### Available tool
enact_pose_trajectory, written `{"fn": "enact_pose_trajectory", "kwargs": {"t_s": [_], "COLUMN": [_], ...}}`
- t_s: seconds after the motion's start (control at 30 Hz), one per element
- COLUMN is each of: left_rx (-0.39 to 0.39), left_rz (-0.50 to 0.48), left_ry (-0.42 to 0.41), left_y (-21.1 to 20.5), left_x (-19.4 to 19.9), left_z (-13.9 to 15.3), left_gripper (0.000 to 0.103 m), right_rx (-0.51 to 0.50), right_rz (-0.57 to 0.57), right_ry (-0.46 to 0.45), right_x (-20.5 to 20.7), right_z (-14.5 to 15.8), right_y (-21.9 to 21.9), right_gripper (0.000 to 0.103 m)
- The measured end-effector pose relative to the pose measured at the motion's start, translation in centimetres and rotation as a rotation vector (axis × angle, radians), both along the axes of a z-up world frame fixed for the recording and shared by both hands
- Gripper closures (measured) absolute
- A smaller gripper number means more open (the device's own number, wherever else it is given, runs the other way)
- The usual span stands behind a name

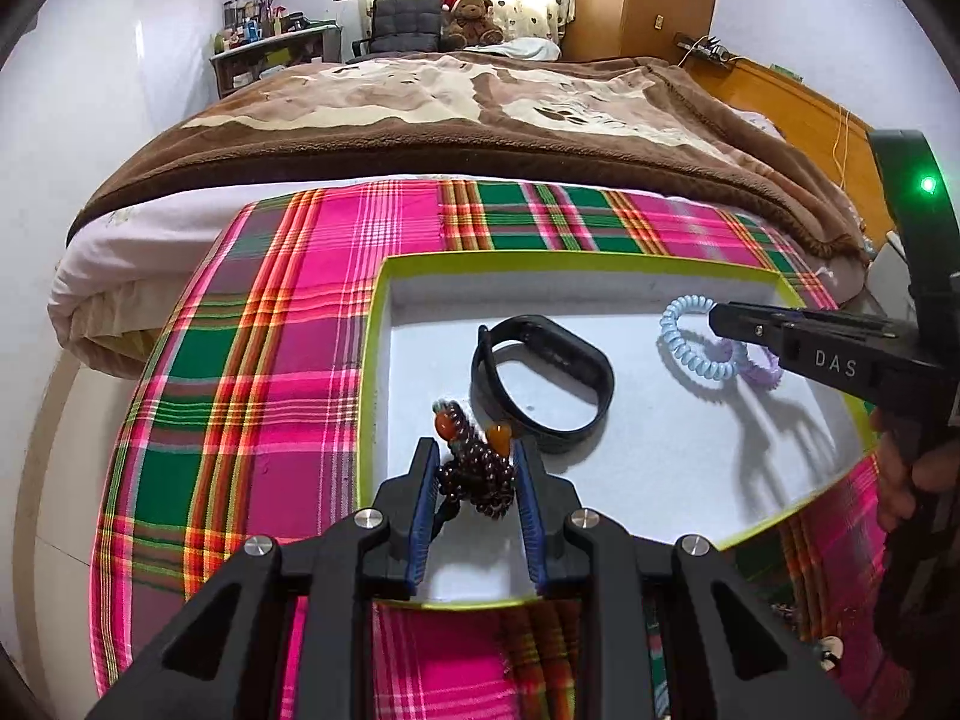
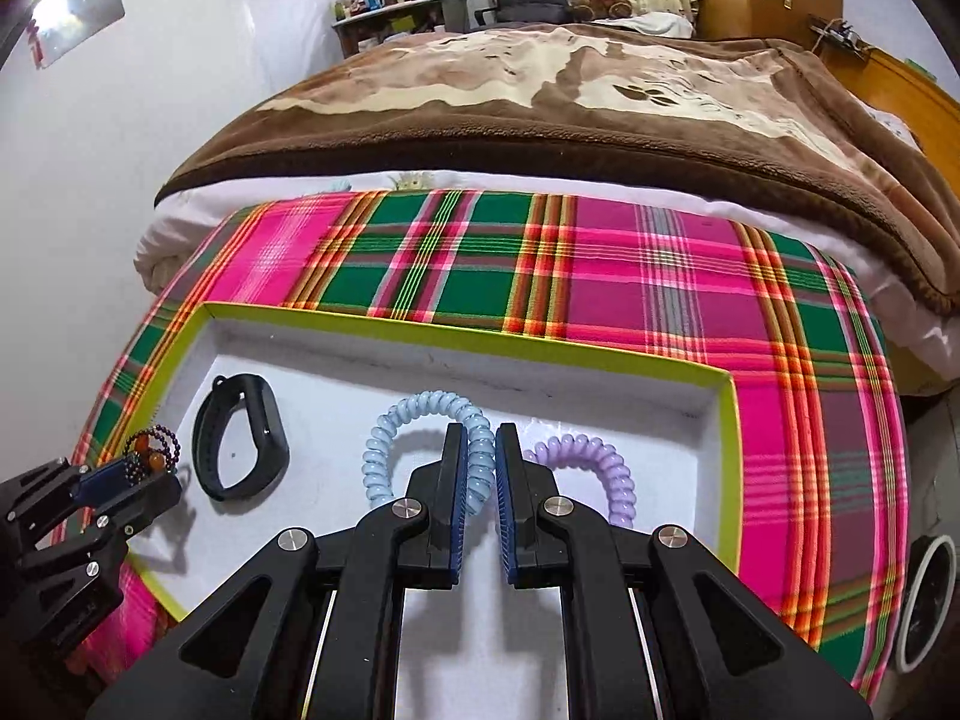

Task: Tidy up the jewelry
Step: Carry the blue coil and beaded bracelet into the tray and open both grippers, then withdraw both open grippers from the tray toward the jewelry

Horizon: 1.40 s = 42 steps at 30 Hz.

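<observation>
Since both hands hang over the tray [image 1: 375, 360] on the plaid cloth [image 1: 270, 324] covering the bed [image 1: 480, 108], lower each load onto bare white floor before letting go. Left gripper [image 1: 471, 468] has its fingers clamped on the bead bracelet [image 1: 474, 468] near the tray's front-left corner, just beside the black band [image 1: 540, 384]. Right gripper [image 2: 481, 468] is closed, I think pinching the blue coil tie [image 2: 420, 420] and purple coil tie [image 2: 591, 462]. Middle's clear; mind the rim.
</observation>
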<state>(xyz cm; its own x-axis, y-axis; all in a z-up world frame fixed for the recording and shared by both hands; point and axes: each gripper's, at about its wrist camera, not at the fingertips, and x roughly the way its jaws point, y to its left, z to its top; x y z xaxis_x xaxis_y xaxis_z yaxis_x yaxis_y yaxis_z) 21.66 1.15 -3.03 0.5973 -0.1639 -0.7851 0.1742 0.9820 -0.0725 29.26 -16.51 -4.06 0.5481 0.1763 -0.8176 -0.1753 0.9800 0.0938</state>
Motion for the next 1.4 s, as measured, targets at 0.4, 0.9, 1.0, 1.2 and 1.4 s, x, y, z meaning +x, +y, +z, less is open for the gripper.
{"fn": "enact_pose_trajectory", "kwargs": {"t_s": [0.4,0.9,1.0,1.2,1.4], "left_rx": [-0.014,-0.067,-0.085,-0.100,-0.114], "left_rz": [-0.007,-0.013,-0.008,-0.006,-0.024], "left_ry": [0.013,0.019,0.021,-0.003,-0.016], "left_y": [-0.1,0.1,0.3,0.3,0.2], "left_x": [0.4,0.5,0.4,-0.6,-2.4], "left_z": [-0.4,-0.3,-0.1,1.0,2.2], "left_gripper": [0.076,0.067,0.064,0.055,0.047], "right_rx": [-0.028,-0.057,-0.046,-0.040,-0.015], "right_rz": [0.000,-0.007,-0.011,-0.007,0.002], "right_ry": [0.006,-0.013,-0.025,-0.059,-0.093], "right_x": [0.6,0.5,0.2,-1.1,-3.5], "right_z": [-0.8,-0.7,-0.3,0.9,2.7], "right_y": [0.5,0.7,0.4,0.4,0.2], "right_gripper": [0.093,0.087,0.078,0.062,0.062]}}
